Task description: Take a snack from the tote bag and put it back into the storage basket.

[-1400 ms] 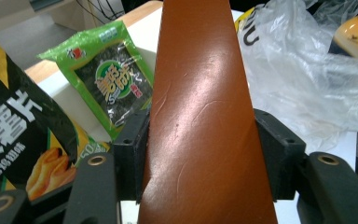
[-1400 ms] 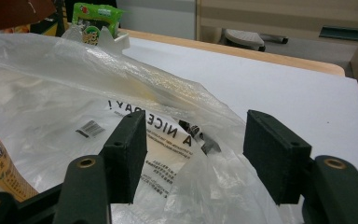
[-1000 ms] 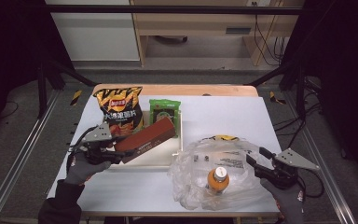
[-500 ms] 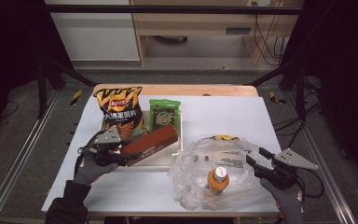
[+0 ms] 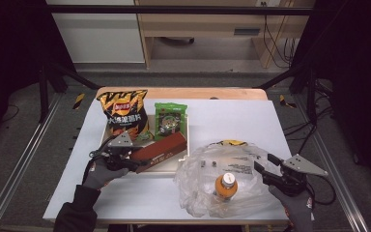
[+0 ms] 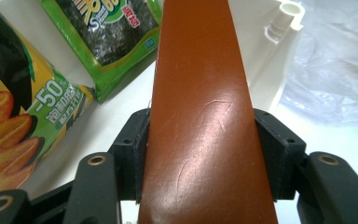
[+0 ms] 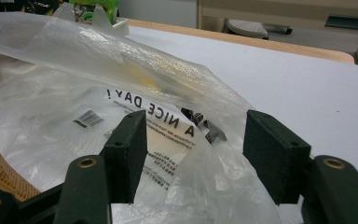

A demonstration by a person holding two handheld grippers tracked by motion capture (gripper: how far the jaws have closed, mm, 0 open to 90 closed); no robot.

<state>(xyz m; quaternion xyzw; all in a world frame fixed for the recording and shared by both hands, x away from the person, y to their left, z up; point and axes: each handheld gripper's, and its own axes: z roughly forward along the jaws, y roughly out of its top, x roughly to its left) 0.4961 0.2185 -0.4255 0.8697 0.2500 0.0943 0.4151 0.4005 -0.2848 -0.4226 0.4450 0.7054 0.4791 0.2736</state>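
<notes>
My left gripper (image 5: 136, 162) is shut on a long brown box (image 5: 160, 148), whose glossy top (image 6: 200, 93) runs between both pads in the left gripper view. The box lies slanted over the white tray (image 5: 166, 169), its far end toward the green seaweed pack (image 5: 170, 118). A black-and-orange chips bag (image 5: 123, 112) lies at the tray's back left. At the front right sits a clear plastic bag (image 5: 232, 169) with an orange bottle (image 5: 223, 186) inside. My right gripper (image 5: 264, 163) stands open at the bag's right edge, and crumpled film (image 7: 200, 186) rises between its jaws.
The tray's far corner post (image 6: 282, 21) stands just beyond the box, next to the plastic bag (image 6: 335, 60). Bare white tabletop (image 5: 232, 116) stretches behind the bag, with the wooden table edge (image 5: 193, 93) at the back. Metal frame rails (image 5: 19, 159) flank the table.
My left gripper has carried the brown box down and to the right, lower over the tray. The right gripper and the bag have stayed put.
</notes>
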